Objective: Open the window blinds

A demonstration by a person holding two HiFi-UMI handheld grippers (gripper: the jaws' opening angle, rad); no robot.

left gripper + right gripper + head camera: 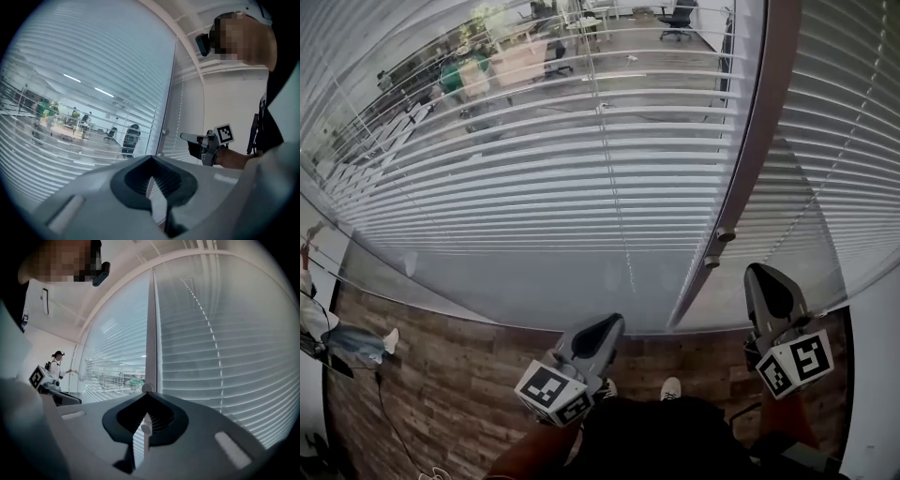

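White slatted blinds cover the left window pane, and an office shows through their gaps. A second blind hangs on the right pane, past the upright frame post. Two small round knobs sit low on that post. My left gripper points at the left pane, shut and holding nothing. My right gripper is shut and empty, to the right of the knobs and apart from them. In the right gripper view one knob shows just past the right gripper. The left gripper faces the blinds.
Wood plank floor runs below the window sill. A person stands by the glass far to the left. A thin bead cord hangs down the right blind. My shoes are close to the wall.
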